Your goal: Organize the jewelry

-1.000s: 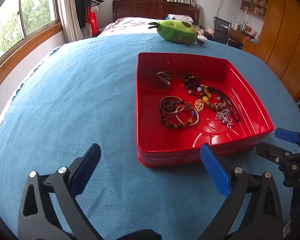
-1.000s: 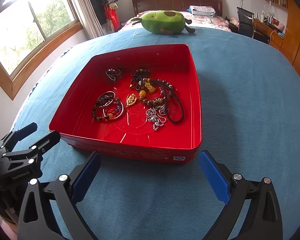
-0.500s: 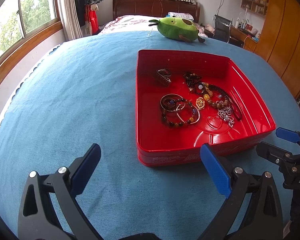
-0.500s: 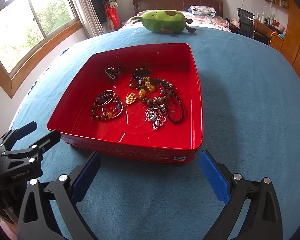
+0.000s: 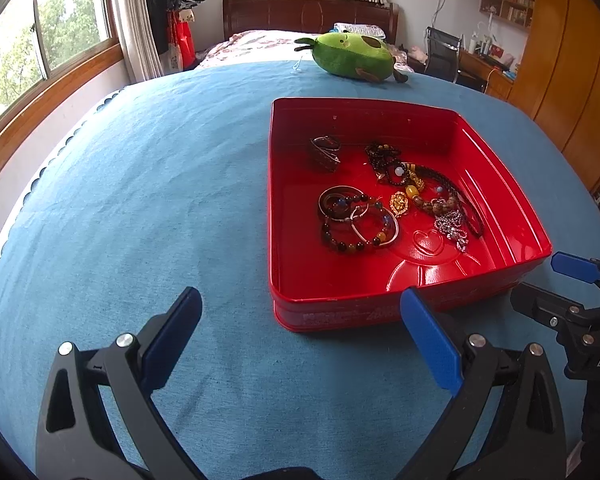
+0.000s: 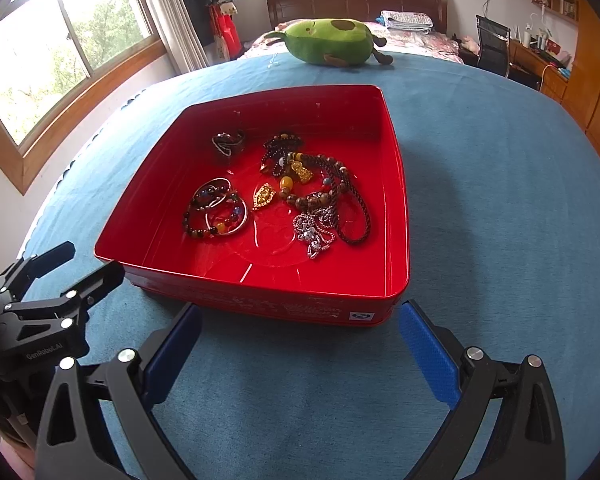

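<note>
Red tray [image 6: 396,216] of jewelry, blue-covered counter [image 5: 148,184].
Contents: beaded bracelets [image 6: 214,214], gold pendant [image 6: 263,197], silver chain [image 6: 314,228]. Tray sits just ahead of left tongs [image 5: 300,320] and right tongs [image 6: 300,332], both spread, holding nothing.

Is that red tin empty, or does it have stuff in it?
Not empty. The lidless red tin holds jewelry on its floor: a beaded bracelet, a silver chain and a gold pendant.
</note>
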Available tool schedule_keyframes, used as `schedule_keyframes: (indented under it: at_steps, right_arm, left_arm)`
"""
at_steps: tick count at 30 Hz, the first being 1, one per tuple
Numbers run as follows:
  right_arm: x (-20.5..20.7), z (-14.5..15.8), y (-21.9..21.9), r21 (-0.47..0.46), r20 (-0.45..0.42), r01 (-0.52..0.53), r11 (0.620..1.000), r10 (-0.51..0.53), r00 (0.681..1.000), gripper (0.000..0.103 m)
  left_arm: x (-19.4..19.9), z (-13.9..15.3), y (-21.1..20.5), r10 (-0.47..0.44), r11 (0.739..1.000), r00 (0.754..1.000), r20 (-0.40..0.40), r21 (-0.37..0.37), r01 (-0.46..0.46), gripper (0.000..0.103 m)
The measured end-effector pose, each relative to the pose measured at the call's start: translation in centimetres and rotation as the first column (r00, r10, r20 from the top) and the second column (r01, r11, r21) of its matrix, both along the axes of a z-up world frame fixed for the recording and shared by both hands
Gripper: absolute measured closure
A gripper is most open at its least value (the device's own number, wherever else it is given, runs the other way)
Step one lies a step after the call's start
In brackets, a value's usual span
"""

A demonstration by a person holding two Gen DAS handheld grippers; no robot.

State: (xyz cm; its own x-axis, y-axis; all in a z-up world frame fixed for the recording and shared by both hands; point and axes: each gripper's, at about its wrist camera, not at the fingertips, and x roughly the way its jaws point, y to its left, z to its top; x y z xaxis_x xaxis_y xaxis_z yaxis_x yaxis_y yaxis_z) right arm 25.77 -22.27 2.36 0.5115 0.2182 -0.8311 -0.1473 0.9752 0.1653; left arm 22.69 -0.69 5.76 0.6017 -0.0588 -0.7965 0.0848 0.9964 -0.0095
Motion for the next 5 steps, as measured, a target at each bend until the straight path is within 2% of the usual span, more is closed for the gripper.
schedule_keyframes:
  at_steps: [5]
  right_arm:
    - [0.02,-0.01,0.01,0.000,-0.001,-0.001,1.000,0.001,1.000,0.004]
  left_arm:
    - [-0.05,-0.02,0.00,0.001,1.000,1.000,-0.001,-0.001,-0.001,0.004]
